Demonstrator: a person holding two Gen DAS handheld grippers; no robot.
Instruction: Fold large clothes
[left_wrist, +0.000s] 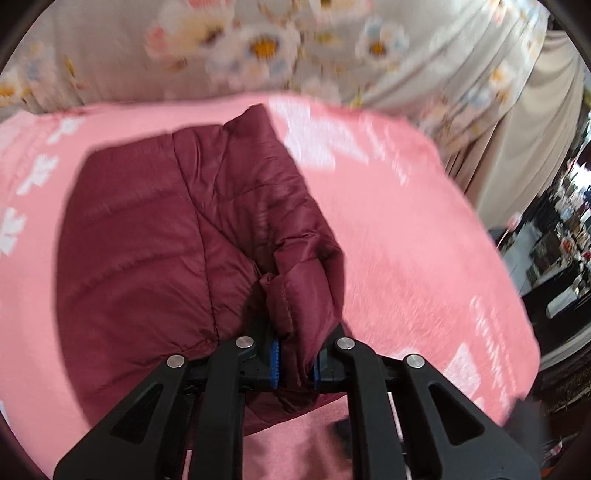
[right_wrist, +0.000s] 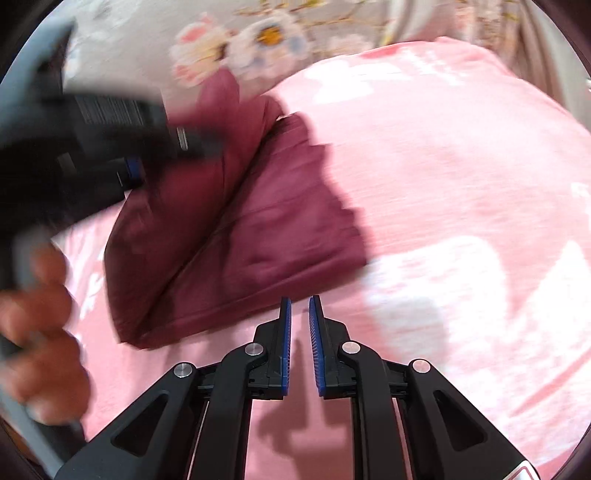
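Observation:
A maroon quilted jacket (left_wrist: 147, 229) lies folded on a pink blanket (left_wrist: 406, 240). My left gripper (left_wrist: 295, 354) is shut on a bunched hem or sleeve end of the jacket, and the fabric hides its fingertips. In the right wrist view the jacket (right_wrist: 258, 229) lies ahead and to the left. My right gripper (right_wrist: 300, 306) hovers just off its near edge, over the blanket (right_wrist: 461, 166). Its blue pads stand almost together with nothing between them. The left gripper (right_wrist: 136, 170) shows blurred at the upper left, over the jacket.
A person's hand (right_wrist: 40, 332) holds the left tool's handle at the left edge. Beyond the blanket lies floral cream fabric (left_wrist: 258, 44). Pale curtains and dark cluttered shelves (left_wrist: 565, 229) stand off to the right, past the bed's edge.

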